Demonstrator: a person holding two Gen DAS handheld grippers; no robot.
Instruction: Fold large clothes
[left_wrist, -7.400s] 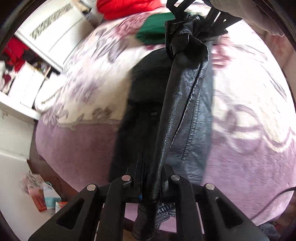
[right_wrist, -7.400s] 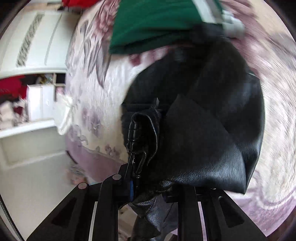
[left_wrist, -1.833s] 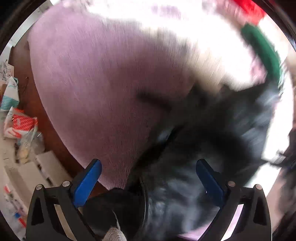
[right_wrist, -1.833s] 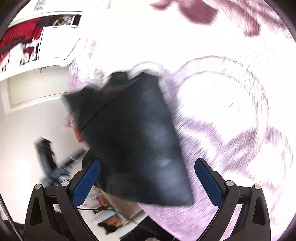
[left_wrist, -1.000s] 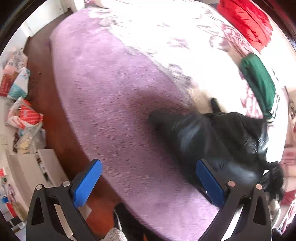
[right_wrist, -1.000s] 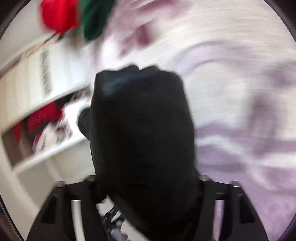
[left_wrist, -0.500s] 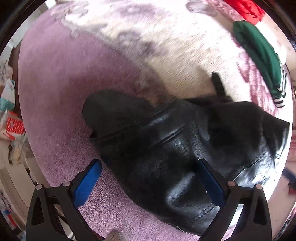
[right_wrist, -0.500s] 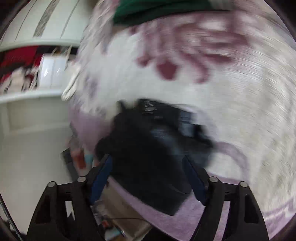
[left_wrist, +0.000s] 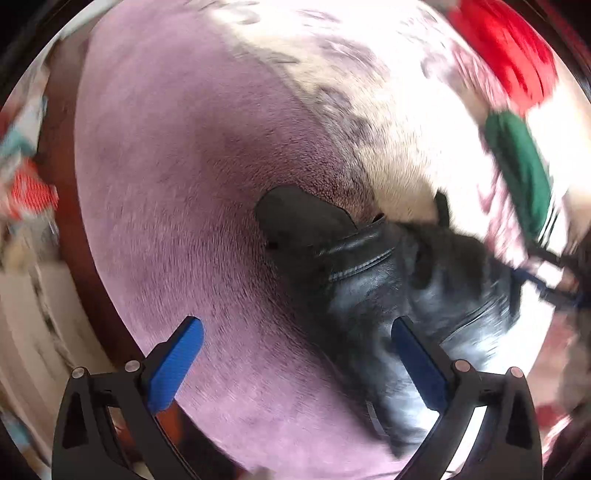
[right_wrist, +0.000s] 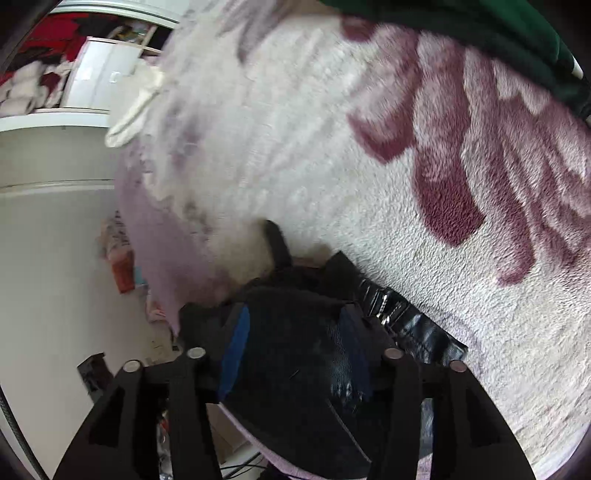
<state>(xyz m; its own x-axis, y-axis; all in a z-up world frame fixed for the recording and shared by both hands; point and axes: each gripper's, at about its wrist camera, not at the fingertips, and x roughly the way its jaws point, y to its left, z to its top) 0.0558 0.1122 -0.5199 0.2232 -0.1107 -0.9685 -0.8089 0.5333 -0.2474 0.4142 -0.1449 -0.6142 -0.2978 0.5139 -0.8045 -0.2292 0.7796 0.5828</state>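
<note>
Here, no writing reads. One black jacket (left_wrist: 388, 280) lies near the blanket's (left_wrist: 192, 177) edge; left gripper (left_wrist: 295, 365) released, right gripper (right_wrist: 291, 354) closing around it.

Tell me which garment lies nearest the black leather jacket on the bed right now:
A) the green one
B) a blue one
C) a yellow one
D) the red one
A: in the left wrist view the green garment lies just beyond the black leather jacket on the blanket, while the red garment sits farther off behind it.
</note>
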